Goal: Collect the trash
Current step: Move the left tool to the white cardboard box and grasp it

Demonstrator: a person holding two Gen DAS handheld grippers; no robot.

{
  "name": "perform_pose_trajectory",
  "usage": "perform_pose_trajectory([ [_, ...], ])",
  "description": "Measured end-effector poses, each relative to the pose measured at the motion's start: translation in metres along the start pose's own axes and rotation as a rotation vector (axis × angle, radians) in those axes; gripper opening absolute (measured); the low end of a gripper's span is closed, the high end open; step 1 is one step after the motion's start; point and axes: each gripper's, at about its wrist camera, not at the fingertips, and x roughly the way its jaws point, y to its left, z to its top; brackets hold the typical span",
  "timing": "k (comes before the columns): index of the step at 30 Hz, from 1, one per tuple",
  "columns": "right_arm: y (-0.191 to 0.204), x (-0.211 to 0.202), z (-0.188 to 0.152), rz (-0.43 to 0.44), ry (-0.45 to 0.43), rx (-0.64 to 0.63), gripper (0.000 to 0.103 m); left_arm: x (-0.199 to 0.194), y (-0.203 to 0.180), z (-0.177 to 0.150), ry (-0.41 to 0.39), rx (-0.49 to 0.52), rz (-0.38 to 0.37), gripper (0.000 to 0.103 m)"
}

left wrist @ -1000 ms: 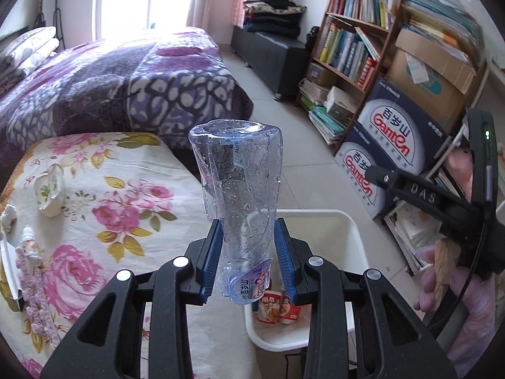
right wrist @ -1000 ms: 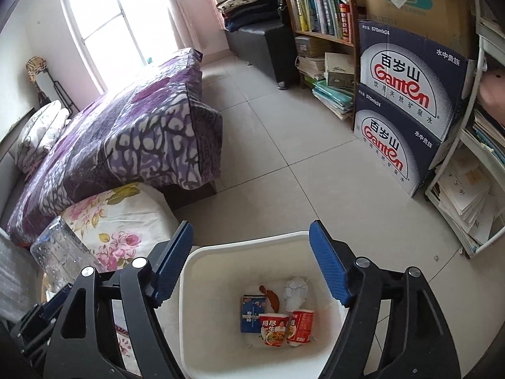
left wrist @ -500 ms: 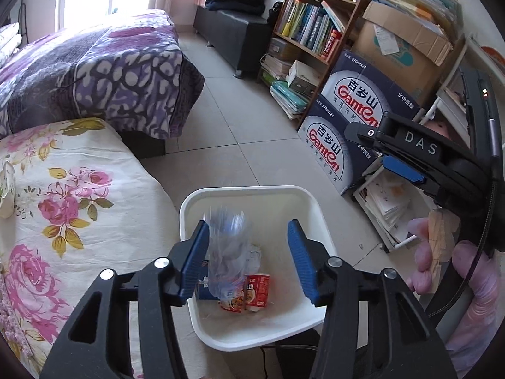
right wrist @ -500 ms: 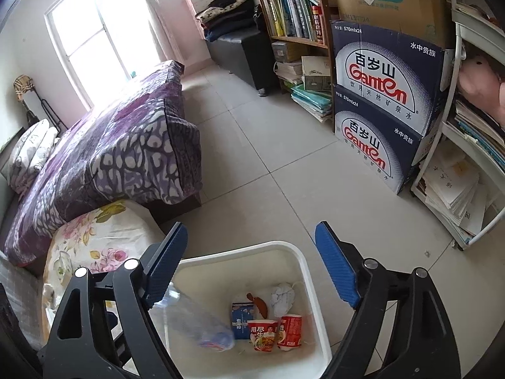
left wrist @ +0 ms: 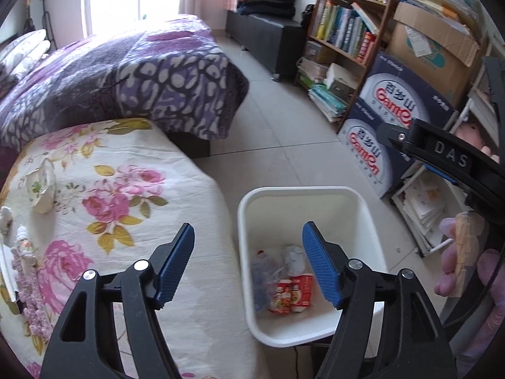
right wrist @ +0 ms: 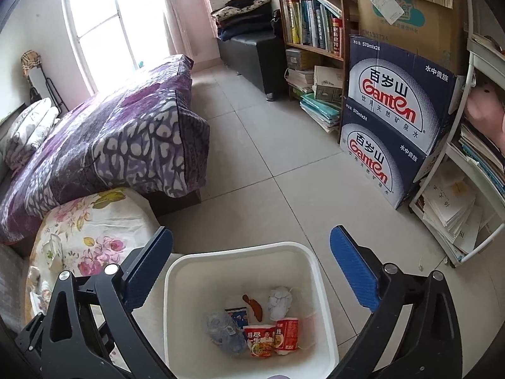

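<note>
A white trash bin (left wrist: 303, 191) (right wrist: 322, 287) stands on the floor beside the floral-covered table (left wrist: 104, 195). A crushed clear plastic bottle (left wrist: 263, 271) (right wrist: 225, 331) lies in the bin with red noodle cups (right wrist: 263, 339), a crumpled tissue (right wrist: 279, 301) and a small blue box (right wrist: 238, 314). My left gripper (left wrist: 247, 263) is open and empty above the bin's left rim. My right gripper (right wrist: 251, 271) is open and empty above the bin's far rim; it also shows at the right of the left wrist view (left wrist: 442, 154).
A folded floral paper piece (left wrist: 42, 186) and small items lie at the table's left edge. A purple-patterned bed (right wrist: 104, 145) is behind the table. Ganten water boxes (right wrist: 391, 126), a bookshelf (right wrist: 312, 22) and a white rack with papers (right wrist: 457, 208) line the right side.
My left gripper opened and let go of the plastic bottle, which dropped into the bin. The left gripper then opened wider and drew back toward the table edge.
</note>
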Motion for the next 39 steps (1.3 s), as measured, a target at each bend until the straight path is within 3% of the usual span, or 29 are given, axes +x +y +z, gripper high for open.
perform_pose_trajectory([
  [7,0.043,0.002,-0.011,-0.004,-0.015,-0.096,0.096,-0.005,0.047,-0.007,-0.037,-0.088,0.225,0.086],
  [11,0.071,0.001,-0.020,-0.007,-0.037,-0.160,0.096,-0.012,0.078,-0.010,-0.059,-0.144,0.370,0.087],
  [20,0.140,0.004,-0.050,0.034,-0.026,-0.338,0.096,-0.023,0.157,-0.026,-0.014,-0.304,0.537,0.089],
  [26,0.181,0.004,-0.070,0.078,-0.008,-0.419,0.096,-0.033,0.216,-0.040,0.024,-0.343,0.662,0.089],
  [33,0.225,0.006,-0.099,0.128,0.034,-0.513,0.096,-0.044,0.312,-0.055,0.107,-0.500,0.746,0.089],
  [39,0.254,0.007,-0.126,0.189,0.085,-0.599,0.096,-0.035,0.380,-0.075,0.191,-0.680,0.647,0.089],
])
